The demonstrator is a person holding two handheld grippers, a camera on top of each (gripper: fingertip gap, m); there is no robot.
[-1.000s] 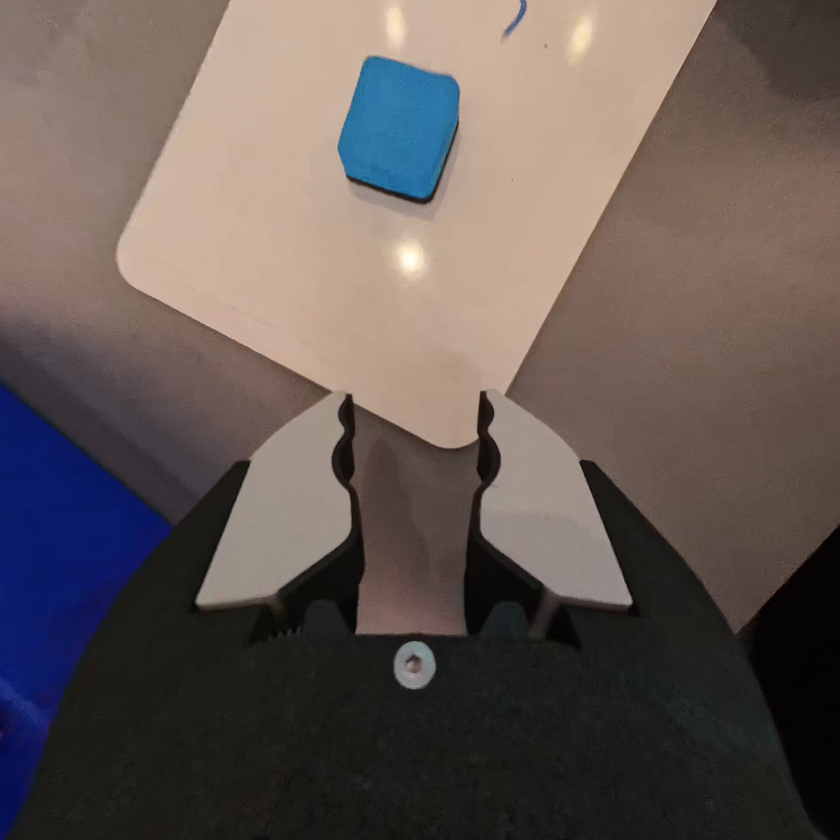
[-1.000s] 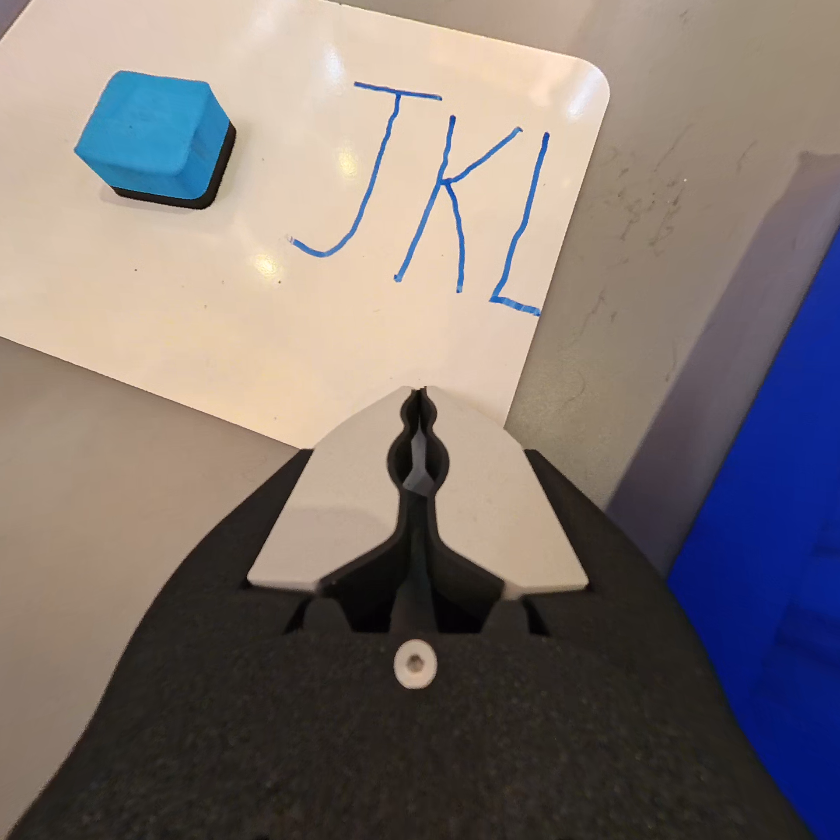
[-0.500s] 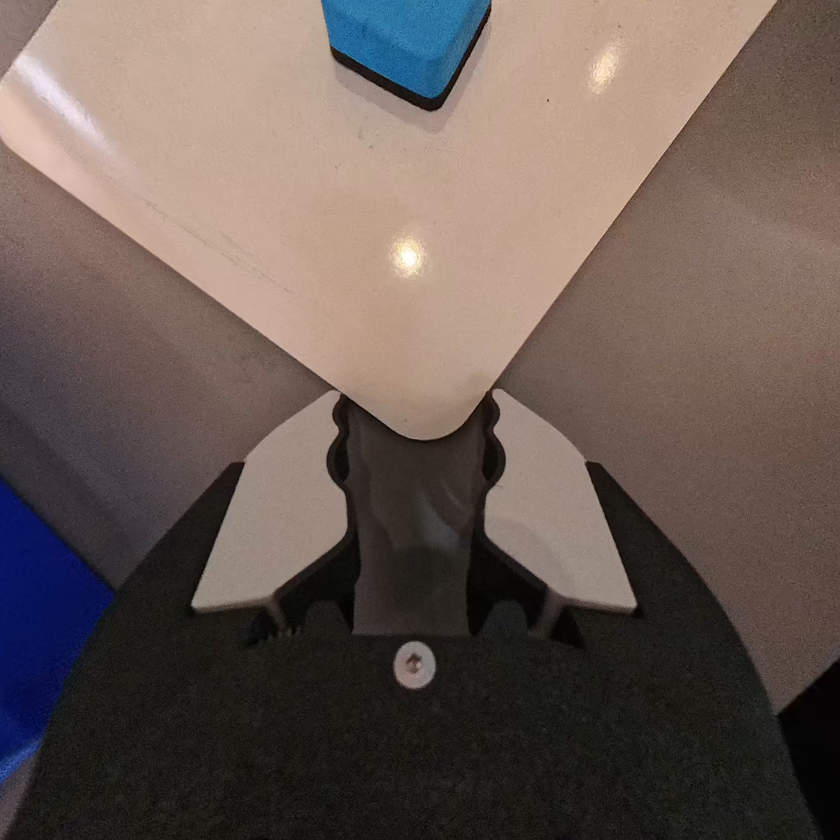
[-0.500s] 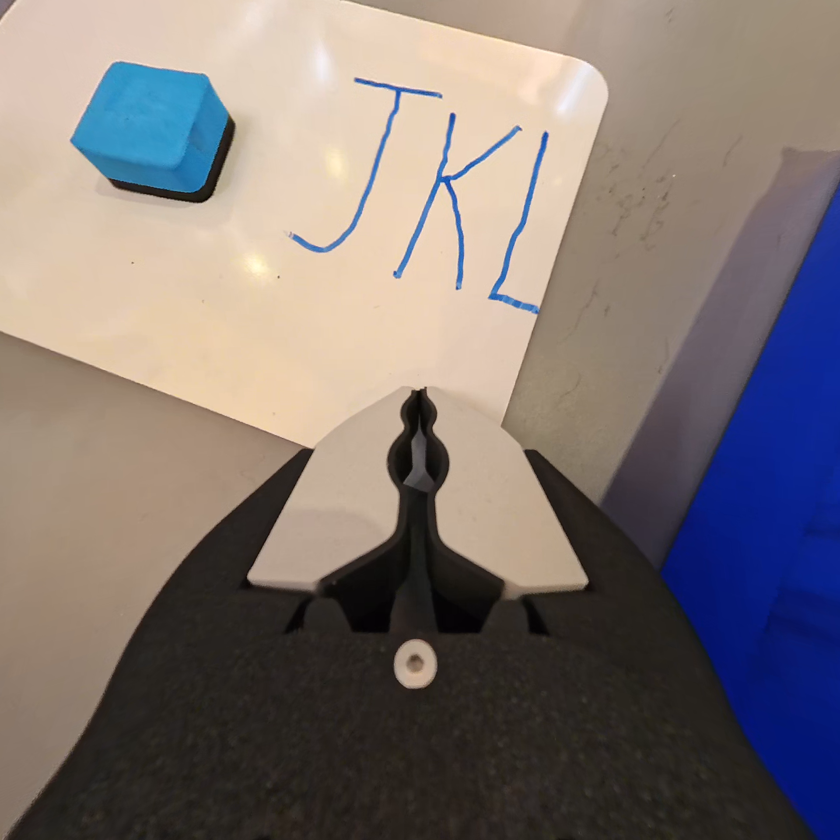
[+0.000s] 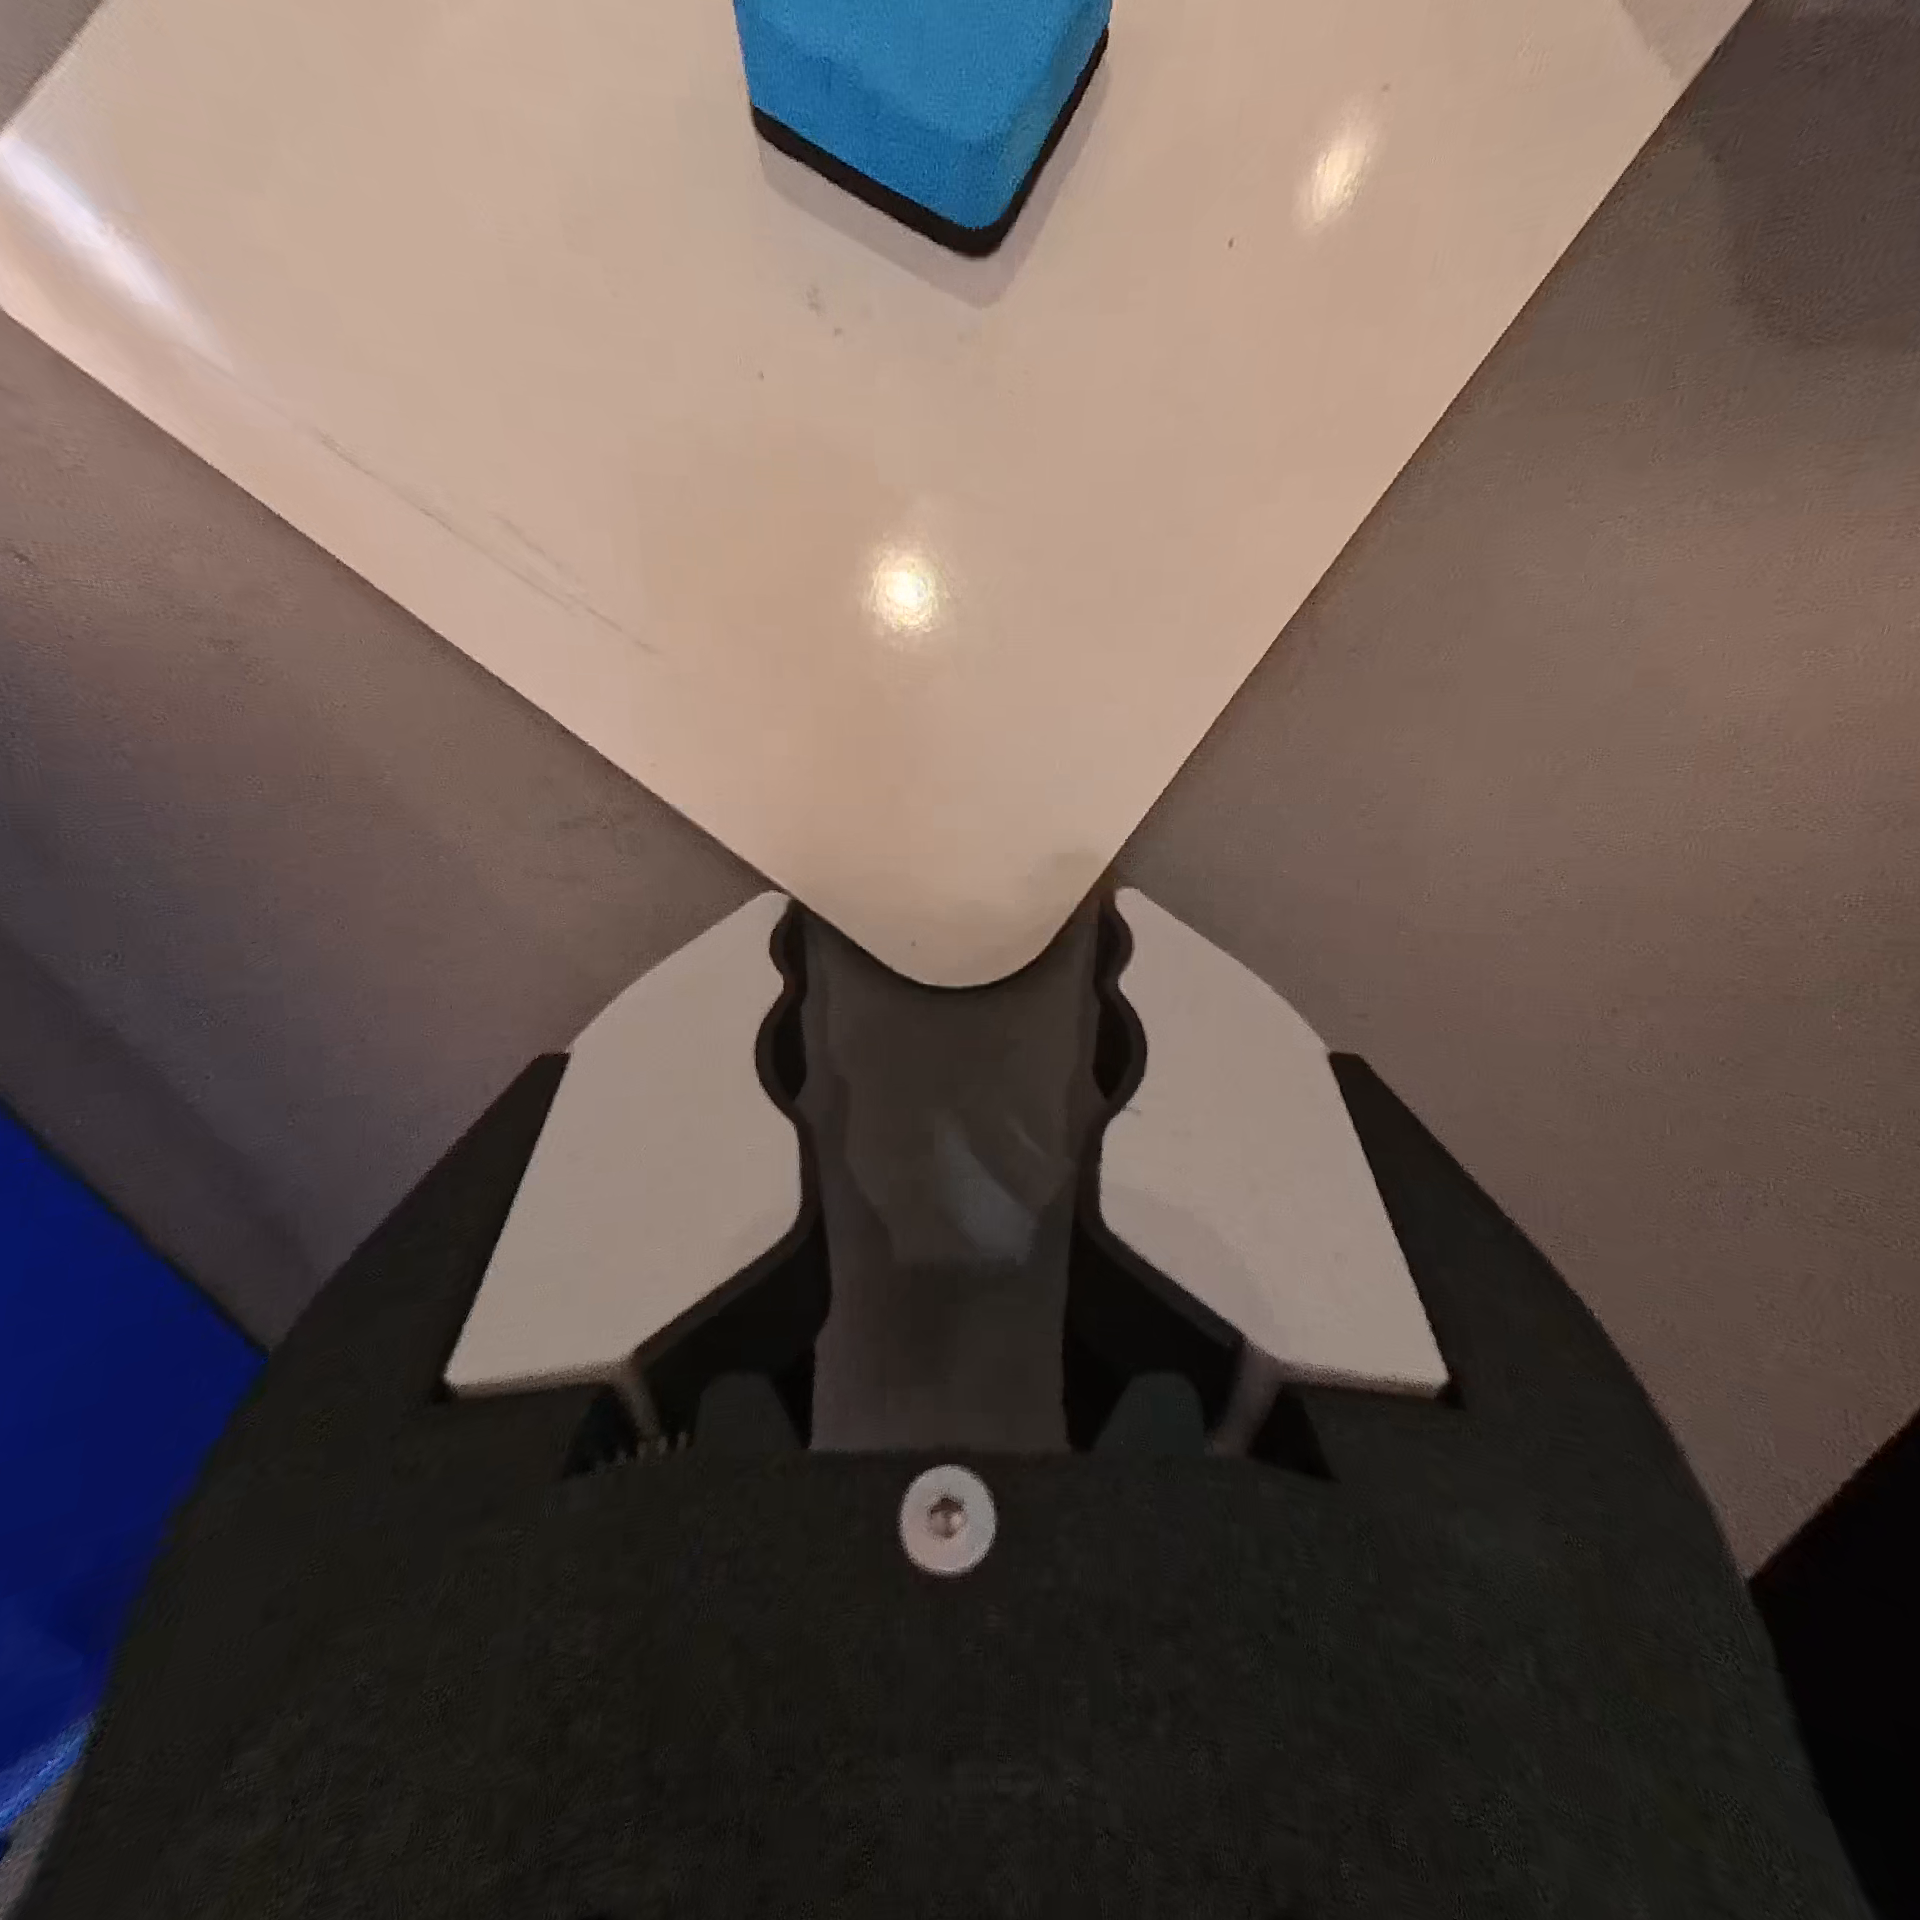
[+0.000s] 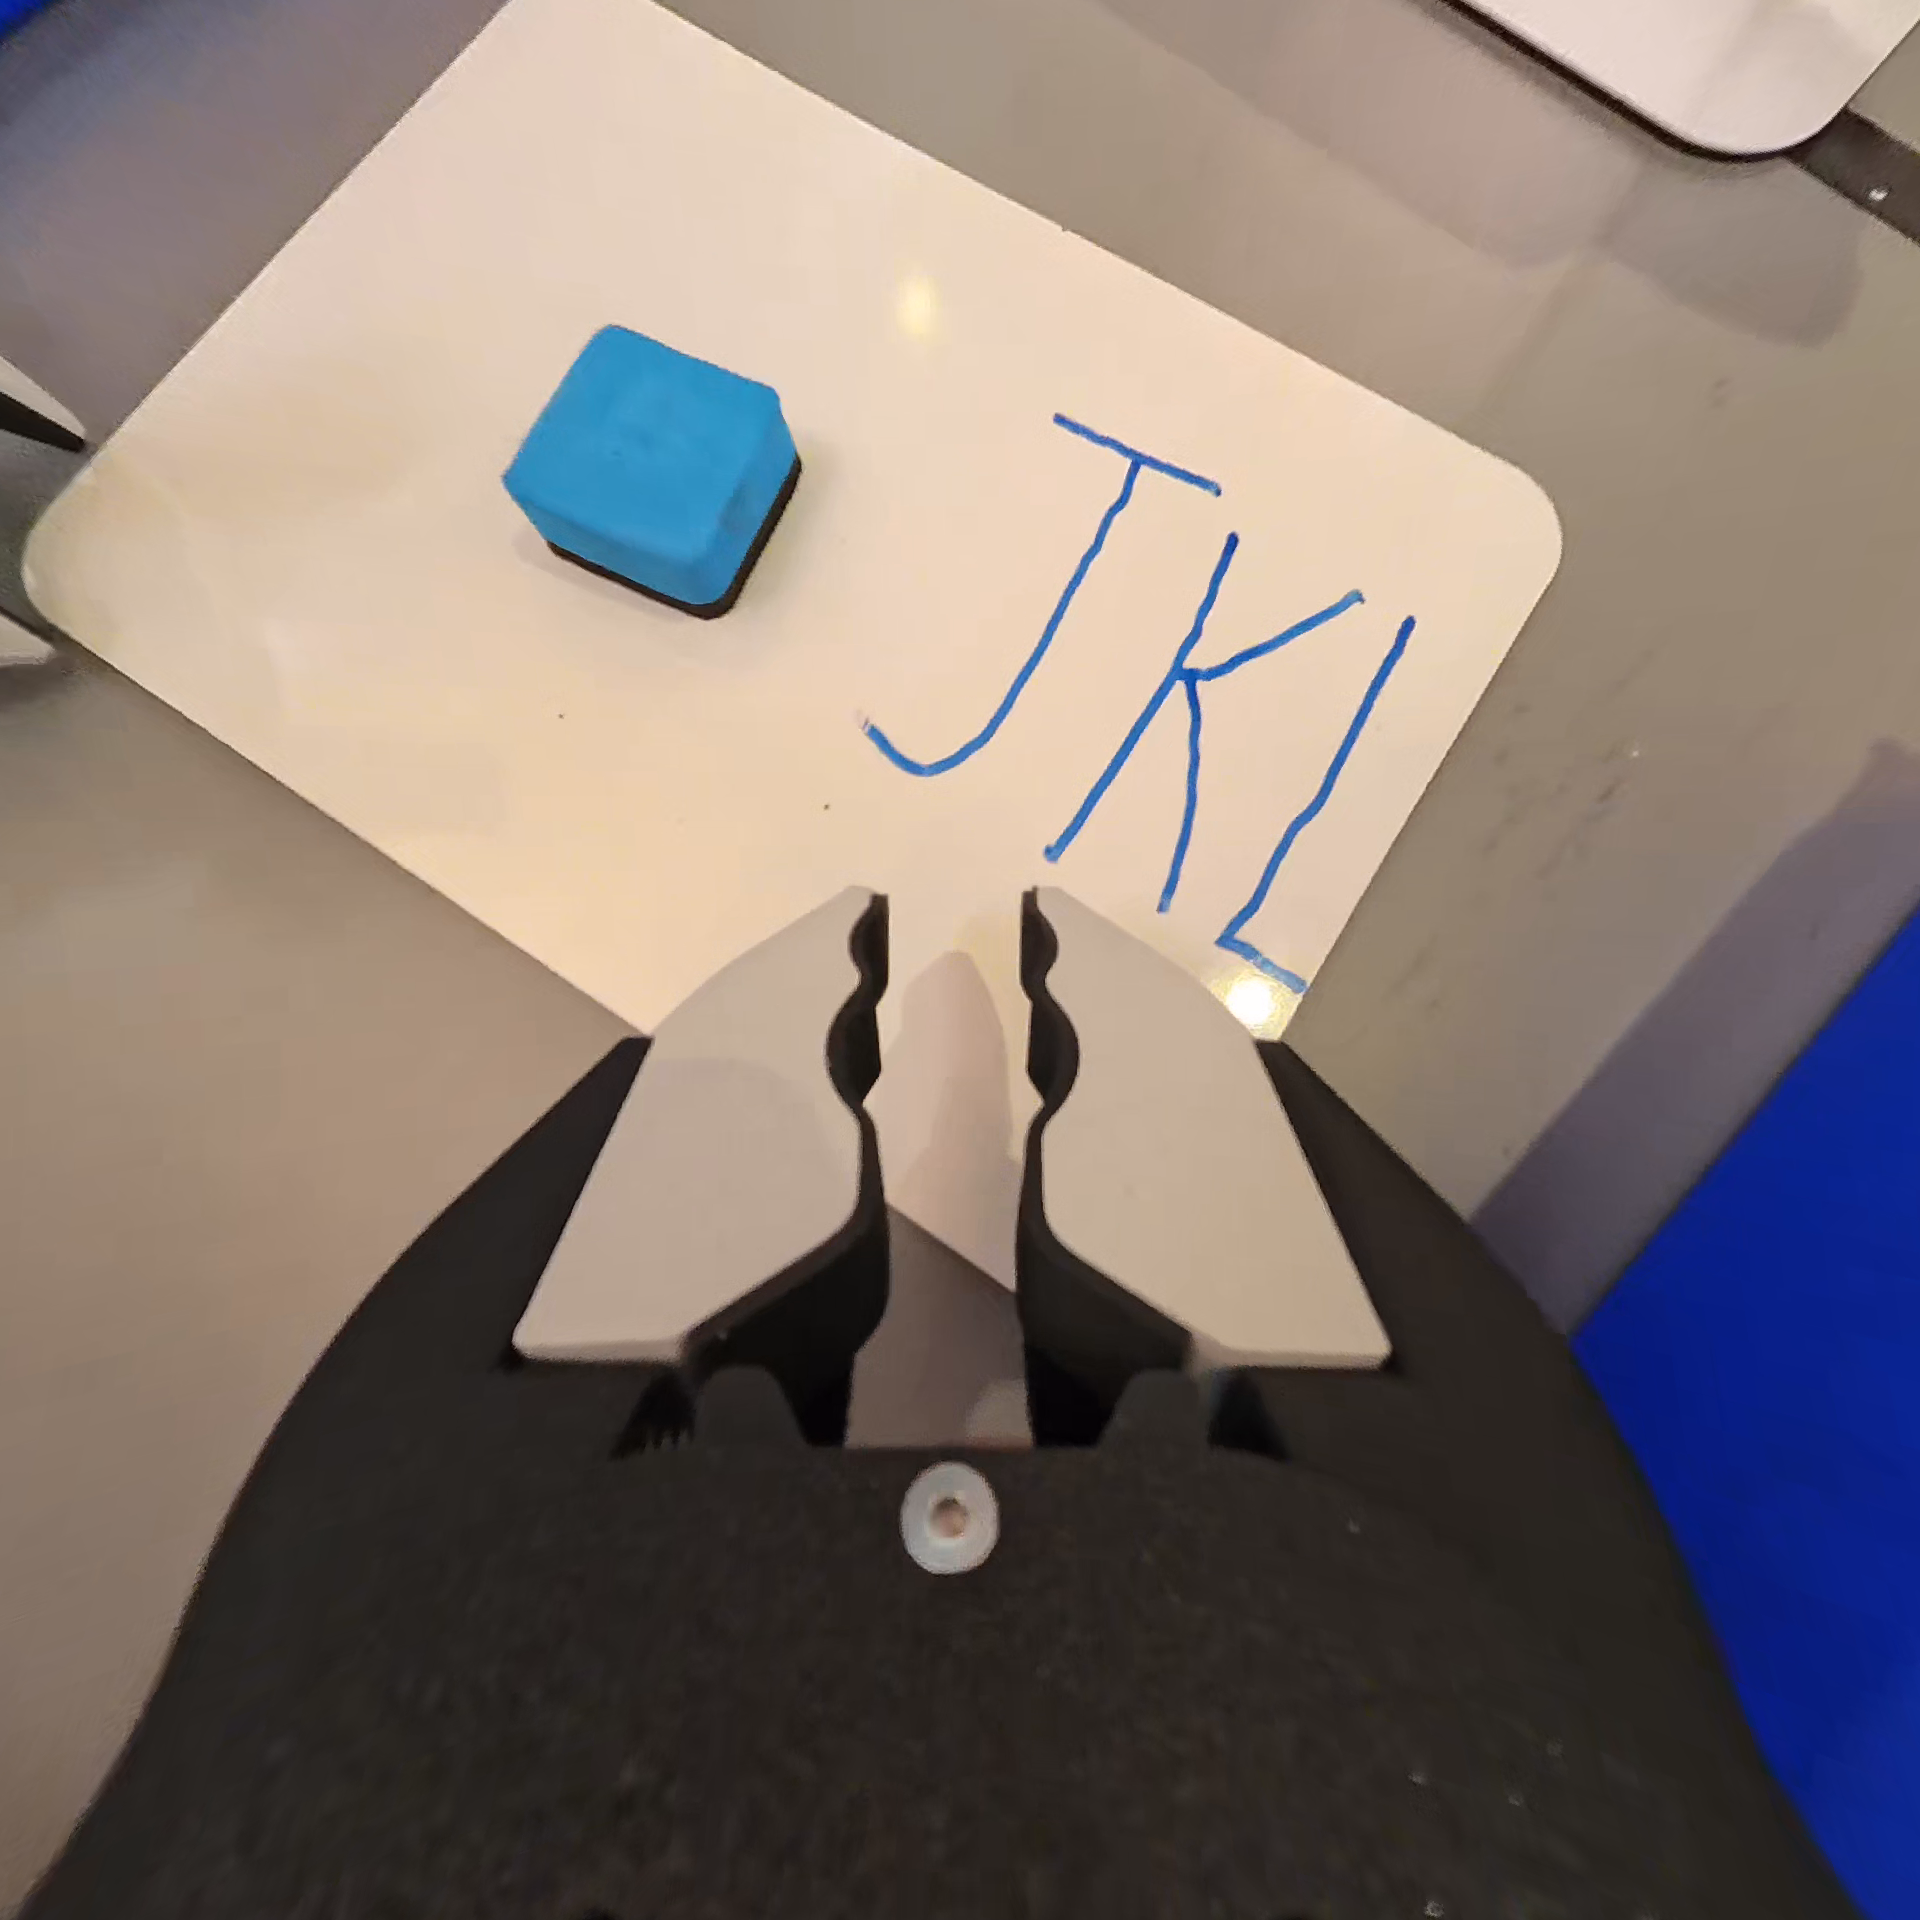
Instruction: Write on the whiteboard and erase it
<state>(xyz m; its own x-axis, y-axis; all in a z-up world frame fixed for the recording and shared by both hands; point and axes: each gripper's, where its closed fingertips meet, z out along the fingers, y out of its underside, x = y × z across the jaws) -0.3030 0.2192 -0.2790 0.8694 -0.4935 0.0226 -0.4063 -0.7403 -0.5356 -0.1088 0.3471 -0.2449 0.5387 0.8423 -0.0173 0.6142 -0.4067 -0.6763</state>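
Blue marker strokes fill the right part of the whiteboard (image 6: 623, 727), which lies flat on the grey table (image 6: 260, 1039), and the blue foam eraser (image 6: 652, 468) sits on the board's left part, so erasing looks like the step in hand. Both tongs are parted and empty: the left gripper (image 5: 951, 914) straddles a board corner, seemingly to steady it, while the right gripper (image 6: 956, 899) hovers over the near edge. The right one should probably straddle the eraser's foam sides, close firmly, then wipe with the dark felt flat.
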